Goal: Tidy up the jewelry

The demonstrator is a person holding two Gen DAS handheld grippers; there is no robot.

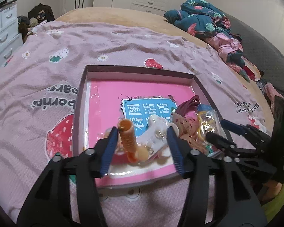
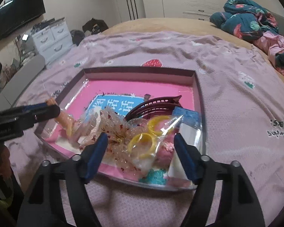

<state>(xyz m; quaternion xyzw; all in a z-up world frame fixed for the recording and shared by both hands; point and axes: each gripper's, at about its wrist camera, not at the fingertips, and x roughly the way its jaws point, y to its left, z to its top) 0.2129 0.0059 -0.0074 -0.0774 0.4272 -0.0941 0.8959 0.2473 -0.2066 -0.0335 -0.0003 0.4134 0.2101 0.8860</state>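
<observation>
Blue-padded black left tool [image 1: 142, 130] hovers low over a shallow cardboard box [image 1: 142, 68] on a pink strawberry-print bed cover [image 1: 47, 60], jaws apart, an orange ribbed coil hair tie [image 1: 128, 138] between them but unclamped. Beside it, the right tool [image 2: 139, 138] hangs with jaws apart above a clear plastic bag of yellow rings [image 2: 149, 141]. Jewelry and hair pieces sit heaped in the box's near right part, including a dark red plastic hair claw [image 2: 151, 106] and a sheer speckled bow [image 2: 113, 130].
</observation>
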